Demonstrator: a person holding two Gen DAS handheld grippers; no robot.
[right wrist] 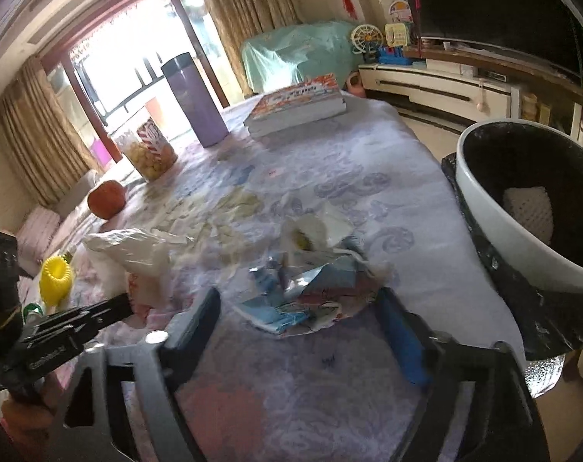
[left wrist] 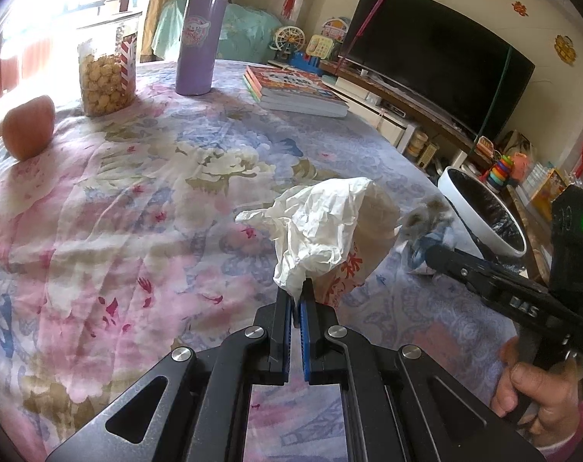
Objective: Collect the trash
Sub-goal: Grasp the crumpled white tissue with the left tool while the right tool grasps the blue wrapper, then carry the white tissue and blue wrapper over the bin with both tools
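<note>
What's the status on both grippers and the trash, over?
Left gripper shut on white crumpled bag. Right gripper open around blue wrapper pile, not gripping. Bin beside table, path unobstructed.

Black left gripper (left wrist: 299,288), lower centre of frame: blue ribbed pads, round silver screws, teardrop cut-outs in flat arms. Right gripper (right wrist: 299,308), bottom of frame: grey-black, one blue pad. Lower right of left view: hand (left wrist: 530,396), pink cuff, green LED above.
</note>
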